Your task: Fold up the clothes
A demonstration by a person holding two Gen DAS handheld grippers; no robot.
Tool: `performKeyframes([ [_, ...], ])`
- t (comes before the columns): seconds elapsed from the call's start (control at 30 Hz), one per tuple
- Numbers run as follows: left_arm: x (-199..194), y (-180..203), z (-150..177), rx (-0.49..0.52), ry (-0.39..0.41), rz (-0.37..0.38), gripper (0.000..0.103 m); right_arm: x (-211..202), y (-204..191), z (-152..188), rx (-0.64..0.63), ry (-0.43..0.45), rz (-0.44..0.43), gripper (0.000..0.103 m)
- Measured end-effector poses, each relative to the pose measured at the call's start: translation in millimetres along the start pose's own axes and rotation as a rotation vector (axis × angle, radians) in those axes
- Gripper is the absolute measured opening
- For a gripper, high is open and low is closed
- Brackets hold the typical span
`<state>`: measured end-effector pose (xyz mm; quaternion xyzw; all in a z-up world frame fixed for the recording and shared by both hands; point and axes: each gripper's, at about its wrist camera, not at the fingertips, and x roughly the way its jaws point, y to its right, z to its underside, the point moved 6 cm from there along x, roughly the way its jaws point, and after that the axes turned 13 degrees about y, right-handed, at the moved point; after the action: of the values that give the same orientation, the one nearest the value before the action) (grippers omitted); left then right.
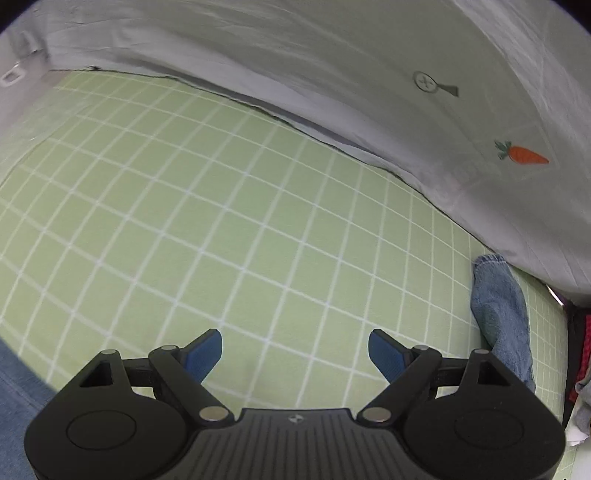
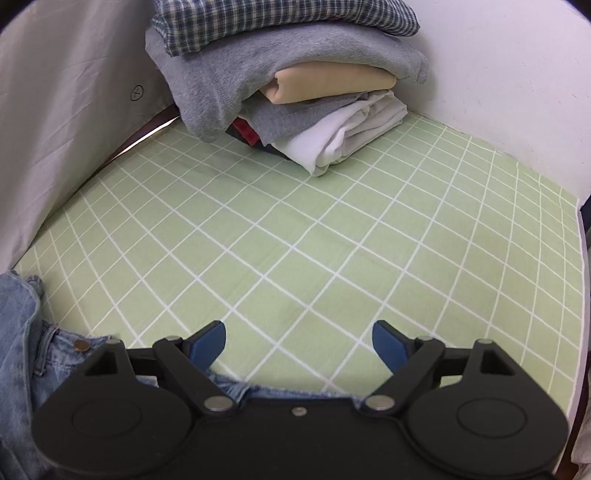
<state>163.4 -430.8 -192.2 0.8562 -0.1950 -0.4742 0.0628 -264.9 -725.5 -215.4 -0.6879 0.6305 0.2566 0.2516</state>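
left gripper (image 1: 295, 354): jaws spread wide, nothing between the blue pads (image 1: 205, 354), only bare green sheet under them.
right gripper (image 2: 299, 345): jaws also spread wide and empty; the pads hang over the sheet, apart from the denim just below them.
jeans (image 2: 22, 332): blue denim bunched at the lower left of the right wrist view, a metal rivet (image 2: 81, 345) showing; a strip of the same cloth peeks out under the gripper body (most of it is hidden behind the black housing, so how it lies cannot be told).
denim end (image 1: 502, 317): in the left wrist view a hemmed, rumpled piece lies on the sheet at the right, near the white cloth; its lower part is cut off by the gripper. whether it belongs to the same jeans cannot be told.
green sheet (image 2: 314, 240): pale green with a white grid, lying flat.
stack of clothes (image 2: 288, 74): folded pile at the far side, checked shirt (image 2: 280, 18) on top, then grey, tan, grey again, white; something red and dark is tucked beneath (too hidden to name).
white cloth (image 1: 332, 55): hangs along the sheet's far edge, with a small carrot (image 1: 522, 155) on it.
left edge, left view: a blue patch, cut off and blurred.
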Motion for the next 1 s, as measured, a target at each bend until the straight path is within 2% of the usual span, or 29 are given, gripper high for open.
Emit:
performKeyframes([
  [0.17, 45.2, 89.8, -1.7, 0.101, -0.044, 0.129, 0.087, 27.0, 13.9, -1.8, 0.036, -0.012, 0.071, 0.087],
  [0.27, 62.1, 137.2, 10.1, 0.130, -0.097, 0.245, 0.087, 37.0, 21.3, 1.2, 0.053, -0.021, 0.104, 0.087],
  [0.33, 70.2, 159.2, 21.1, 0.147, -0.133, 0.302, 0.082, 38.8, 23.0, 5.0, 0.055, -0.026, 0.112, 0.087],
  [0.37, 74.0, 169.4, 26.8, 0.163, -0.148, 0.322, 0.077, 39.7, 23.7, 6.9, 0.056, -0.029, 0.116, 0.087],
  [0.4, 77.5, 178.9, 32.4, 0.179, -0.162, 0.339, 0.059, 40.1, 23.6, 8.6, 0.055, -0.029, 0.115, 0.088],
  [0.43, 79.6, 185.3, 37.5, 0.201, -0.173, 0.340, 0.037, 39.7, 22.9, 9.2, 0.053, -0.020, 0.113, 0.088],
  [0.5, 78.3, 194.8, 44.2, 0.219, -0.179, 0.364, 0.005, 39.4, 19.6, 9.6, 0.029, -0.011, 0.111, 0.088],
  [0.53, 72.5, 197.0, 43.6, 0.228, -0.158, 0.369, 0.005, 39.2, 17.4, 9.5, 0.014, -0.006, 0.110, 0.088],
  [0.7, 26.6, 189.3, 20.4, 0.324, -0.001, 0.371, 0.004, 36.9, 10.1, 11.2, -0.038, 0.018, 0.106, 0.088],
  [0.77, 5.8, 173.8, 4.4, 0.324, 0.070, 0.342, 0.004, 35.8, 8.6, 12.5, -0.049, 0.025, 0.103, 0.088],
  [0.87, -28.3, 128.6, -29.6, 0.229, 0.165, 0.292, 0.004, 33.7, 7.5, 13.8, -0.070, 0.035, 0.097, 0.089],
  [1.0, -78.5, 37.1, -77.5, 0.081, 0.321, 0.149, 0.004, 30.7, 7.6, 15.7, -0.082, 0.031, 0.098, 0.089],
])
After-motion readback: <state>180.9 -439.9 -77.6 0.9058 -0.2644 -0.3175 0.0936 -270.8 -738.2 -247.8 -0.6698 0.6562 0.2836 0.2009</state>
